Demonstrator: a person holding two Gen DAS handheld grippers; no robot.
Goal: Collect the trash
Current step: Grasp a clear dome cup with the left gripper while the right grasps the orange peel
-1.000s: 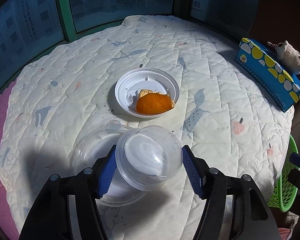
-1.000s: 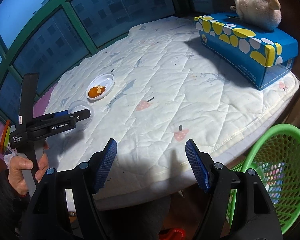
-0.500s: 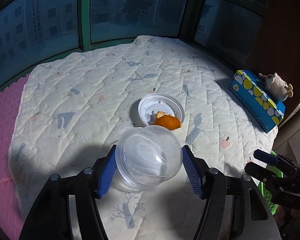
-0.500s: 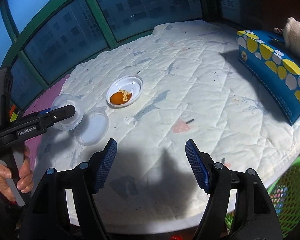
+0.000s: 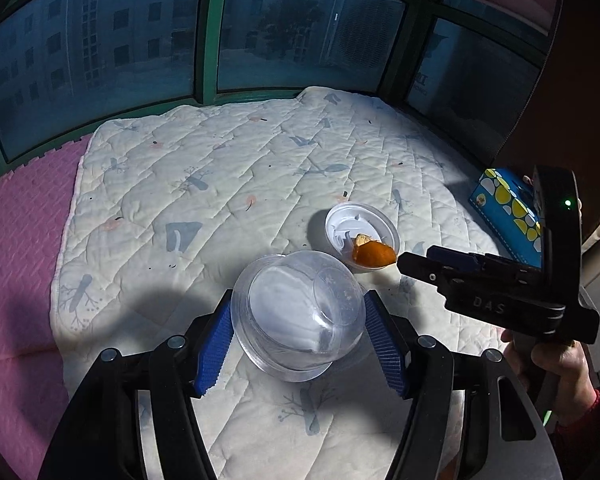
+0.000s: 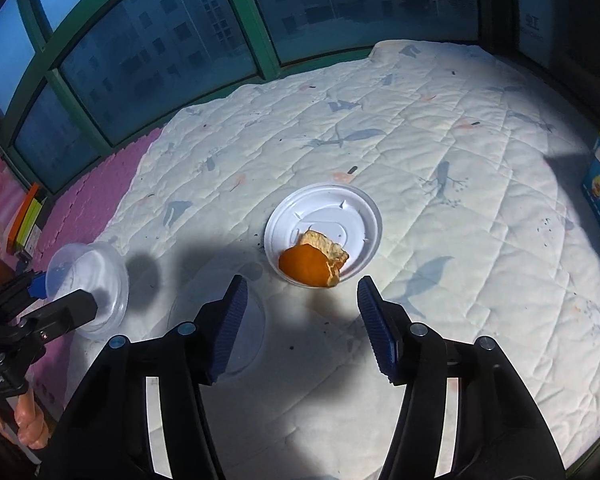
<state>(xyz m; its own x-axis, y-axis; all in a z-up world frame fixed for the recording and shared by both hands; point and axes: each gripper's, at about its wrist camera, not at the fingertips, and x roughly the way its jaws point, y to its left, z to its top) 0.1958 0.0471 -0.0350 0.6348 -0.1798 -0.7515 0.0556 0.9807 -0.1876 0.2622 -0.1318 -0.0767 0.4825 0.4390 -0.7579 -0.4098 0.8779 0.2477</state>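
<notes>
The left gripper (image 5: 299, 340) is clamped on a clear cup (image 5: 298, 316), its blue pads pressing the cup's two sides and holding it tilted above the quilt (image 5: 204, 184). In the right wrist view the same cup (image 6: 87, 290) shows at the far left, off the quilt's edge. The right gripper (image 6: 302, 322) hangs with its jaws spread wide and nothing between them, just short of a white lid (image 6: 324, 232) lying on the quilt with an orange peel (image 6: 310, 266) in it (peel toward the near rim). A clear lid (image 6: 256, 320) lies flat beside the white one, partly behind the right gripper's left finger. A blue box (image 5: 508, 216) sits at the quilt's right edge.
</notes>
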